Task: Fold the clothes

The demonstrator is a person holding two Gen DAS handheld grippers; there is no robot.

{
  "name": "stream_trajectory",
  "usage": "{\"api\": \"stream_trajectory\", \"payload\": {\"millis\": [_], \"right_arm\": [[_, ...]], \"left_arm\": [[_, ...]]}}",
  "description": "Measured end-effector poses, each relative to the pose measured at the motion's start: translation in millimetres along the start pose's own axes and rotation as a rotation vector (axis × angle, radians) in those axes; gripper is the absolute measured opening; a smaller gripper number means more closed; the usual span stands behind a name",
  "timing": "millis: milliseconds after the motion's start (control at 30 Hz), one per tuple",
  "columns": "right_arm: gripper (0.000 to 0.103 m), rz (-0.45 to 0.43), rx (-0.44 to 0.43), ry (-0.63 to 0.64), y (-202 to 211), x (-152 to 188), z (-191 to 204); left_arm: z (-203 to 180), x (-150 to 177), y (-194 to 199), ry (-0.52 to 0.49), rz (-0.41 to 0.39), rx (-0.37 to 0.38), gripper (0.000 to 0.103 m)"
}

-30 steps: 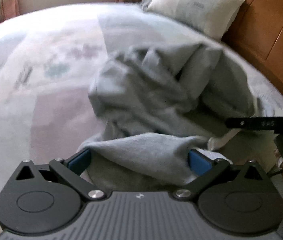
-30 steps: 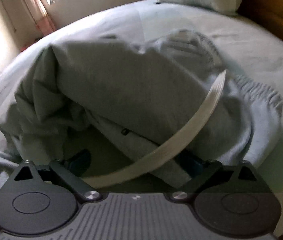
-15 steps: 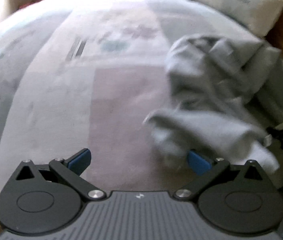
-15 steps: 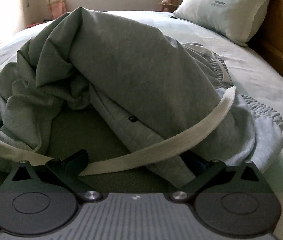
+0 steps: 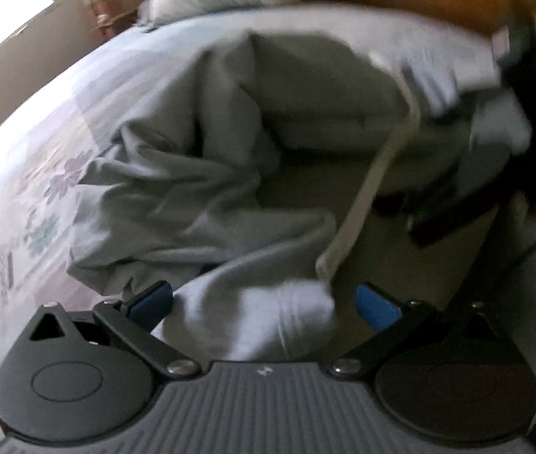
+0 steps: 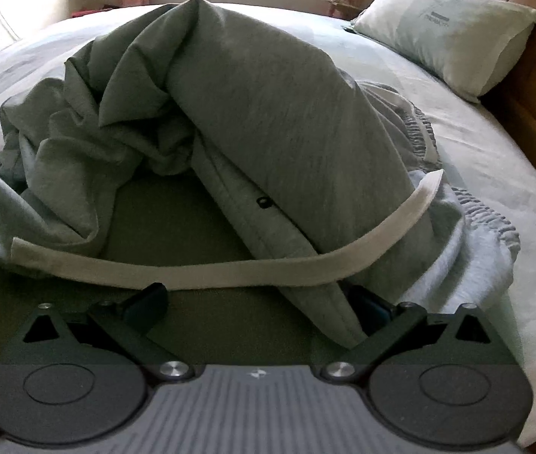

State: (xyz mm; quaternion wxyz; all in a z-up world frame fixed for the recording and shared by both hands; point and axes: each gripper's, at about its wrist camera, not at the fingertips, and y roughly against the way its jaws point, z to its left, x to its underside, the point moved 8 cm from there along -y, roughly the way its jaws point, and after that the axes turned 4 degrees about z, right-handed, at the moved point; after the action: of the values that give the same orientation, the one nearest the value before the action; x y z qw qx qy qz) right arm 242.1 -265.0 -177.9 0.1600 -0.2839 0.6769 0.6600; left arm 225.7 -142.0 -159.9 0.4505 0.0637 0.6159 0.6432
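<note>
The left tool [image 5: 264,299] is standing with its blue-padded fingers spread wide, a pale fold of the crumpled grey jersey garment [image 5: 199,174] lying between them but not pinched. The right tool [image 6: 256,304] is likewise gaping, its dark fingers clear of the cloth, with the flat cream drawstring [image 6: 207,270] running across the frame just above the tips and a grey flap drooping against the right finger. From either tool the garment is heaped straight ahead toward frame centre on the pale printed bed sheet [image 6: 494,159]. Bunched as it is, its long axis cannot be read; the ribbed waistband [image 6: 491,223] at centre right suggests that end is pointing right. Both tools seem equally near.
</note>
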Motion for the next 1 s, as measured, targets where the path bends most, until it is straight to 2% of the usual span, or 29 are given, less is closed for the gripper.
{"api": "stream_trajectory", "payload": {"millis": [67,133,300,400,467,533,633,767,833,933,1000], "right_arm": [[0.103,-0.003,0.000,-0.003,-0.7,-0.4,-0.6],[0.103,-0.006,0.000,-0.007,-2.0,0.2,-2.0],[0.103,-0.017,-0.004,-0.012,-5.4,-1.4,-4.1],[0.103,-0.012,0.002,-0.010,-6.9,-3.3,-4.0],[0.103,-0.009,0.005,-0.014,-6.7,-3.7,-3.6],[0.103,-0.006,0.007,-0.010,-4.5,-3.5,-2.1],[0.103,-0.001,0.009,-0.004,-4.0,-3.0,-1.4],[0.103,-0.002,0.011,-0.011,-4.8,-3.7,-1.8],[0.103,-0.006,0.012,-0.012,-5.5,-3.6,-2.1],[0.103,-0.009,0.008,-0.012,-6.1,-3.3,-2.5],[0.103,-0.012,0.005,-0.009,-5.7,-3.0,-2.5]], "left_arm": [[11.2,5.6,-3.0,-0.012,0.011,-0.086,0.102],[34.7,11.4,2.1,0.038,0.009,-0.178,0.102],[100.2,35.3,28.8,0.298,-0.015,-0.239,0.102],[112.1,44.1,33.5,0.376,0.002,-0.270,0.102],[99.0,41.8,30.6,0.348,0.008,-0.217,0.102],[77.7,40.0,31.8,0.258,0.004,-0.173,0.102],[40.7,30.3,33.5,0.048,-0.021,-0.197,0.102],[12.3,15.4,37.8,-0.124,-0.073,-0.247,0.102],[1.9,7.1,32.9,-0.154,-0.082,-0.232,0.102],[6.1,-1.5,16.7,-0.150,-0.047,-0.283,0.102],[21.3,-1.7,14.2,-0.128,-0.021,-0.388,0.102]]}}
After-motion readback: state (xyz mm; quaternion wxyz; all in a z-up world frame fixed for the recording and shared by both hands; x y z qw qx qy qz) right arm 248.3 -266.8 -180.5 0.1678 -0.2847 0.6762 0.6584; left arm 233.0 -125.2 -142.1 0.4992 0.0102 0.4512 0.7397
